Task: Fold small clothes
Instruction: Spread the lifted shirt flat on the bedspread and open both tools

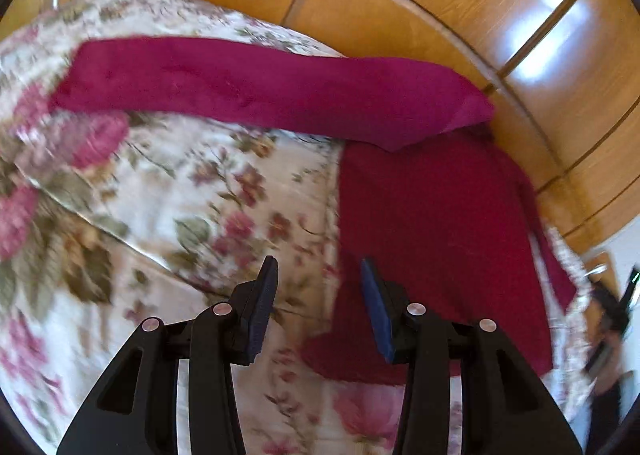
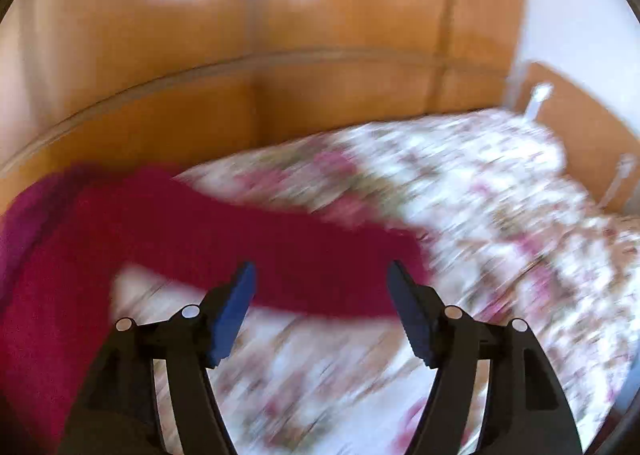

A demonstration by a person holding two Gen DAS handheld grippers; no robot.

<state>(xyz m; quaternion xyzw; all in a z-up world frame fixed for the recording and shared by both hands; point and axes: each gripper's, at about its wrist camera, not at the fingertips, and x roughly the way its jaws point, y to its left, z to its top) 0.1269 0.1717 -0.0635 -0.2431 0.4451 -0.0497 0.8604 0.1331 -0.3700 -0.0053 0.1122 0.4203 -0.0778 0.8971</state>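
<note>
On the bed, a flowered bedspread (image 1: 192, 191) in cream, pink and green covers the whole surface, and a dark red garment (image 1: 432, 239) lies spread on top of it. From the left wrist view, going left to right: the bedspread fills the left half, blurred near the edge; a long magenta sleeve (image 1: 256, 87) runs across the upper part from the far left to the right, where it meets the body of the garment; the body lies flat on the right side of the bed, near the bed's far edge. Behind the bed stands a glossy wooden wardrobe (image 1: 460, 3) with pale lines between its panels. At the far right edge something dark shows, too blurred to tell.

The left tool (image 1: 320, 287) hangs over the bedspread with its jaws partly apart and nothing between them; its left finger is over the flowered cloth and its right finger is over the near left edge of the garment's body. Whether either touches the cloth cannot be told.

From the right wrist view, which is heavily blurred, the garment (image 2: 200, 239) lies on the left and stretches rightward to about the middle, with the bedspread (image 2: 500, 215) to its right and a wooden headboard (image 2: 584, 135) at the far right. The right tool (image 2: 322, 283) stands wide, holding nothing, just over the near edge of the red cloth.
</note>
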